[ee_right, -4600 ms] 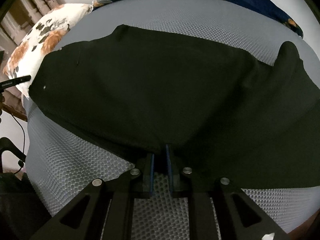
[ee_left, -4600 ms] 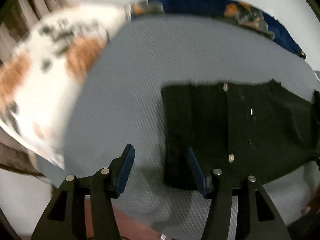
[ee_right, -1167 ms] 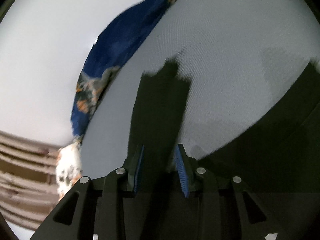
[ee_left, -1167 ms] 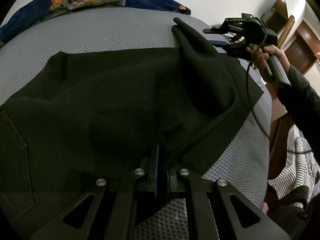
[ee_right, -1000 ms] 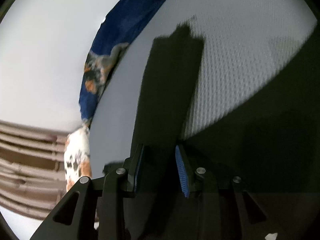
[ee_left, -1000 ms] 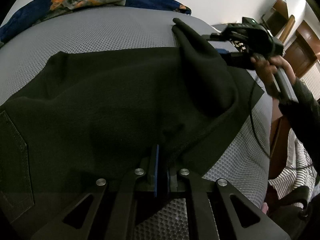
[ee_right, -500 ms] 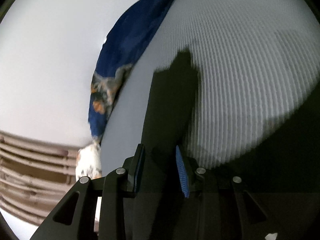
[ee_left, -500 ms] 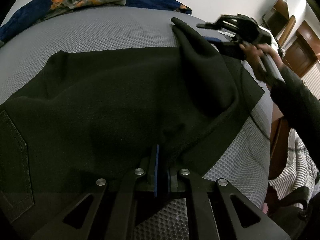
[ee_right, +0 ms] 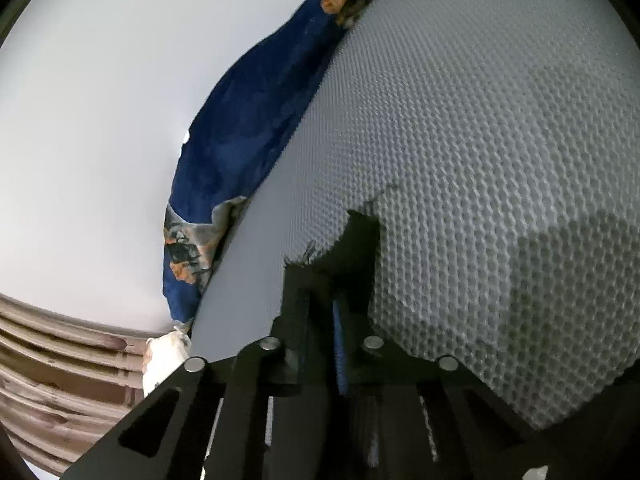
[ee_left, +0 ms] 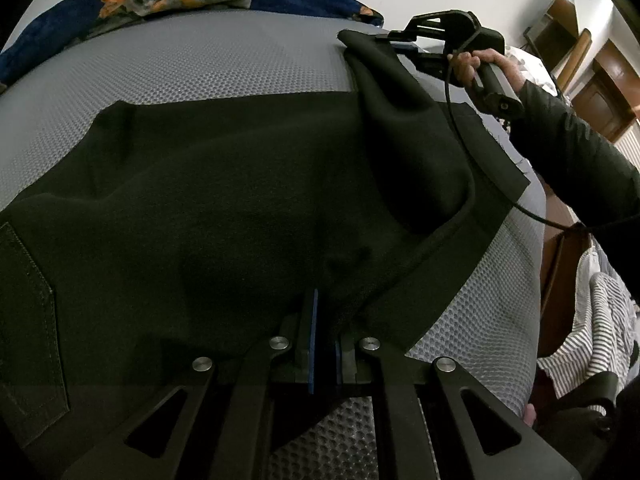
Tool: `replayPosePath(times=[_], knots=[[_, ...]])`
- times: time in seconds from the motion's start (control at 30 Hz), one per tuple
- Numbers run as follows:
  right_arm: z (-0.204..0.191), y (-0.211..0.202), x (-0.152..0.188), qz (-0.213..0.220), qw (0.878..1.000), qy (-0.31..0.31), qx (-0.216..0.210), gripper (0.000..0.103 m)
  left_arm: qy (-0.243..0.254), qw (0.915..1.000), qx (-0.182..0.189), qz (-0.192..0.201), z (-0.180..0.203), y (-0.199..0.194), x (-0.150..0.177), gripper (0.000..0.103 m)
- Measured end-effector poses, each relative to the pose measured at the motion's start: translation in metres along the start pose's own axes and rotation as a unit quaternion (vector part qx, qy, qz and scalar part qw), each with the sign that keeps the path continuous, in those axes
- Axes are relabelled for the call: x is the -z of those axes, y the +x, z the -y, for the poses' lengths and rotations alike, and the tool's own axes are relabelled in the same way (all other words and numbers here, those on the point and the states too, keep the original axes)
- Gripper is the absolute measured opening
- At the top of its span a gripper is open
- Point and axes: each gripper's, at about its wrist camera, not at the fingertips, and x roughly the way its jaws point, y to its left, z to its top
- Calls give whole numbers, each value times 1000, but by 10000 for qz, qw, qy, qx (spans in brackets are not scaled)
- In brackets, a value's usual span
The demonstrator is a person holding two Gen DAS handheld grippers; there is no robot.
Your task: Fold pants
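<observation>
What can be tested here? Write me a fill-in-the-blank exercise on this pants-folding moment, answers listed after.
1. The pants spread on the grey mesh mattress are ____ in colour.
2. The left gripper is shut on the pants' near ____.
3. The right gripper lifts a ____ corner of the pants off the mattress.
4. Along the mattress's far edge lies a ____ floral blanket.

Missing words: black; edge; frayed; blue
</observation>
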Motion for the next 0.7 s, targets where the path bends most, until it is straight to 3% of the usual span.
replayPosePath(times=[0.17, 0.33, 0.5, 0.7], knots=[[-24, -41, 4, 398, 9959, -595, 551, 5, 16, 10000, -49, -9, 2, 1, 0, 7], [-28, -131, 24, 990, 9793, -1128, 1357, 4, 39, 9999, -110, 10, 5, 2, 1, 7], [18, -211, 72, 1272, 9662, -908, 2050, 4, 161, 9996, -241, 59, 12, 2, 4, 11], [90, -235, 126, 1185, 9597, -133, 2544, 3, 635, 9963, -581, 61, 29, 3, 6, 13]])
